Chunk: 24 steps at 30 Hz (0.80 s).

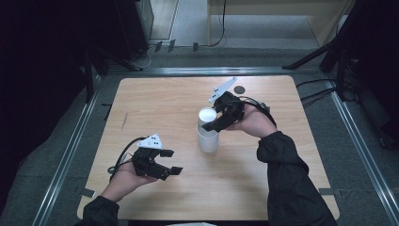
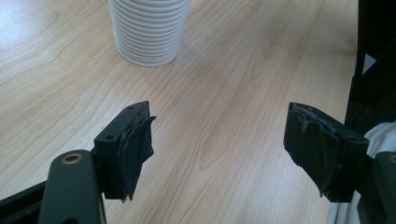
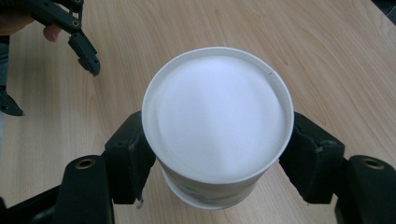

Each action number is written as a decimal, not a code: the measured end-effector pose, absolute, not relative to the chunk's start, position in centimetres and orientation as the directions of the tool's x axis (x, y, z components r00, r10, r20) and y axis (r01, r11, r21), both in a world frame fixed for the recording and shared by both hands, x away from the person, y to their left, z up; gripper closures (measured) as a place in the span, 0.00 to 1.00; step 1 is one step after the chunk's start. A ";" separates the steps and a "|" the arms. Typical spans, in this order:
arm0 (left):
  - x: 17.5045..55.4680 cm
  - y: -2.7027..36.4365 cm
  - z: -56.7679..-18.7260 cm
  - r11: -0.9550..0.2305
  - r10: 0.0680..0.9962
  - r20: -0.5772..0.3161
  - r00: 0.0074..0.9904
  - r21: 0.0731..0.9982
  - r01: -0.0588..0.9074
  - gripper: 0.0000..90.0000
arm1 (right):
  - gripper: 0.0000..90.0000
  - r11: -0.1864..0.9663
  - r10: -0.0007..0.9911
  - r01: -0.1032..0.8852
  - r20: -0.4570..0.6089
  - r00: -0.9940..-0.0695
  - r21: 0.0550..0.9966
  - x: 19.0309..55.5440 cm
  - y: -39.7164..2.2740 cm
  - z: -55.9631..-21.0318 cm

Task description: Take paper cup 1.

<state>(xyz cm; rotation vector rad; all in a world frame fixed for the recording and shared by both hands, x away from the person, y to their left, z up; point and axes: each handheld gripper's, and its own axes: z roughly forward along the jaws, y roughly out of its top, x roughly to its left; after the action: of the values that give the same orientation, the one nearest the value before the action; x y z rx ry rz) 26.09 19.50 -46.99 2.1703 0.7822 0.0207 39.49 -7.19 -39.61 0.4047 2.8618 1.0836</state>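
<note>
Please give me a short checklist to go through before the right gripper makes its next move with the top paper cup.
1. Right gripper has the top cup between its jaws, one on each side: ok.
2. Pads pressing firmly on the cup wall: cannot tell; the rim hides the contact.
3. Top cup stands straight on the stack of cups, bottom upward: ok.
4. Stack stands upright on the table: ok.
5. Left gripper is open, holds nothing and is apart from the stack, so nothing steadies the stack if the top cup sticks: not ok.
6. Small dark disc near the far edge is out of the way: ok.
</note>
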 end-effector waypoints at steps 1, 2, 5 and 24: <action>26.1 19.5 -47.0 -0.479 0.540 -0.237 0.807 0.702 0.527 0.26 | 0.35 0.720 0.263 0.225 0.042 -0.964 0.656 39.5 -7.2 -39.6; 26.1 19.5 -47.0 -0.481 0.539 -0.237 0.809 0.702 0.526 0.26 | 0.35 0.720 0.264 0.225 0.041 -0.964 0.656 39.5 -7.2 -39.6; 26.1 19.5 -47.0 -0.481 0.537 -0.238 0.809 0.702 0.525 0.26 | 0.35 0.720 0.263 0.223 0.040 -0.964 0.657 39.5 -7.2 -39.5; 26.1 19.4 -47.0 -0.485 0.533 -0.236 0.813 0.702 0.522 0.26 | 0.36 0.697 0.269 0.232 0.053 -0.962 0.679 39.2 -7.7 -38.1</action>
<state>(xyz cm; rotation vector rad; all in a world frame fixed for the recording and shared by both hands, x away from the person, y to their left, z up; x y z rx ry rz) 26.12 19.43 -47.02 2.1753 0.7719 0.0170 39.24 -7.75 -38.07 0.4206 2.8469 1.1284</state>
